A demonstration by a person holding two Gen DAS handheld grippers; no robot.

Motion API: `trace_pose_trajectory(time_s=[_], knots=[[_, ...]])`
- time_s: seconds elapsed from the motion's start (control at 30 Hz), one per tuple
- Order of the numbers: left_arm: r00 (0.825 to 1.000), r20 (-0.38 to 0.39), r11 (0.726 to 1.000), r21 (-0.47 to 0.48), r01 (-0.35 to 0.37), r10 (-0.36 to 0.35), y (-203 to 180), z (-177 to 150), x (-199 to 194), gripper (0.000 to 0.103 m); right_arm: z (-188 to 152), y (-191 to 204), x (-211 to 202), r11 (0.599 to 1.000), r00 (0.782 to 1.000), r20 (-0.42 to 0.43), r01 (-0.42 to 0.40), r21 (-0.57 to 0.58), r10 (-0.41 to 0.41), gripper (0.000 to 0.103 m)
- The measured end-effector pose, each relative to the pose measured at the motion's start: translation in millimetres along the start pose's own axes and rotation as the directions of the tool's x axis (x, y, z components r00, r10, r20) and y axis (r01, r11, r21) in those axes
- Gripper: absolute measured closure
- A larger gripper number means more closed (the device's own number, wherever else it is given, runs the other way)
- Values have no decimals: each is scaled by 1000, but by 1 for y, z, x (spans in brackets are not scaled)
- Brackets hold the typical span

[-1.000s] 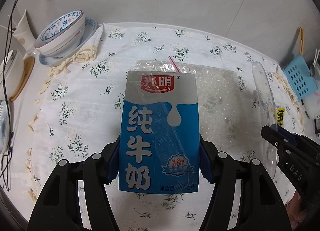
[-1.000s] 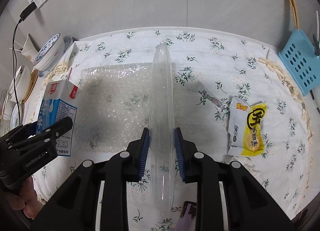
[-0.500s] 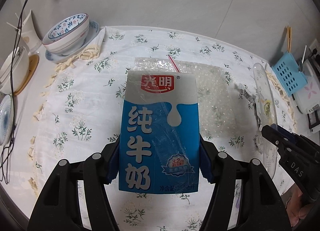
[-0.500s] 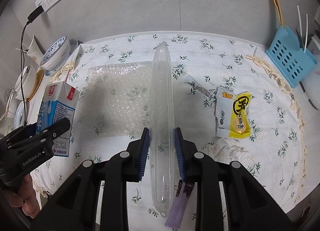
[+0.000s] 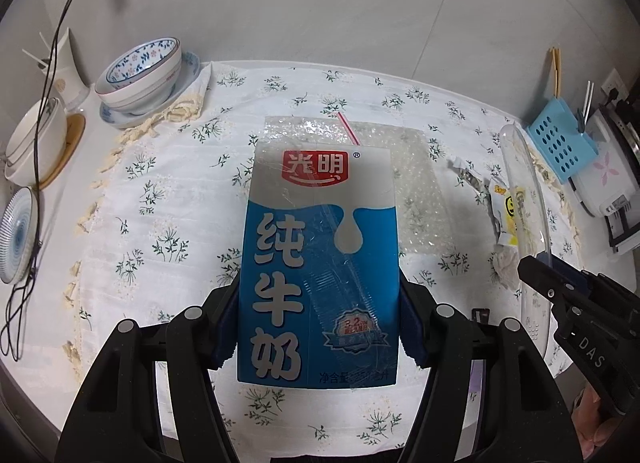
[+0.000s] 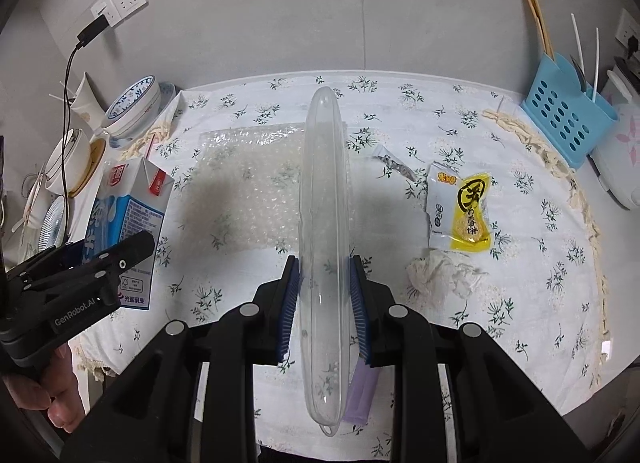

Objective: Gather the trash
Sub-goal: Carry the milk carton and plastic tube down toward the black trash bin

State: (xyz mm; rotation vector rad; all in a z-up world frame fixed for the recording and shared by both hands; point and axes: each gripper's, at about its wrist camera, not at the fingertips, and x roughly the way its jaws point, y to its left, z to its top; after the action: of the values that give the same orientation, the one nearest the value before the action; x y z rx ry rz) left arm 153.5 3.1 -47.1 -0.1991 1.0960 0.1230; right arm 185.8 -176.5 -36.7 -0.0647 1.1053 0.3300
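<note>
My left gripper (image 5: 320, 327) is shut on a blue and white milk carton (image 5: 320, 255) with a red straw, held upright above the table; the carton also shows in the right wrist view (image 6: 128, 215). My right gripper (image 6: 324, 303) is shut on a clear plastic container (image 6: 324, 223) held on edge; it also shows in the left wrist view (image 5: 524, 199). On the floral tablecloth lie a bubble wrap sheet (image 6: 248, 183), a yellow snack wrapper (image 6: 460, 207), a torn silver wrapper (image 6: 394, 167), a crumpled tissue (image 6: 444, 275) and a purple item (image 6: 360, 395) under the container.
Stacked bowls and plates (image 5: 140, 75) stand at the table's left. A blue perforated utensil holder (image 6: 568, 123) and a white appliance (image 6: 624, 155) stand at the right. A cable (image 5: 52, 75) hangs from a wall socket at the left. The table's front edge is near.
Both grippers have pulled back and up from the table with the carton and the clear container still held. More of the table and the tissue have come into view.
</note>
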Motion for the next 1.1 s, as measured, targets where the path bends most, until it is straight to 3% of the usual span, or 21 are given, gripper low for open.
trace_pose_trajectory(time_s=[1.1], knots=[[998,15,998,12,64,-65,-13,-83,-55,41,-79,-13,-58,1000,1000,20,-13,21,12,79]])
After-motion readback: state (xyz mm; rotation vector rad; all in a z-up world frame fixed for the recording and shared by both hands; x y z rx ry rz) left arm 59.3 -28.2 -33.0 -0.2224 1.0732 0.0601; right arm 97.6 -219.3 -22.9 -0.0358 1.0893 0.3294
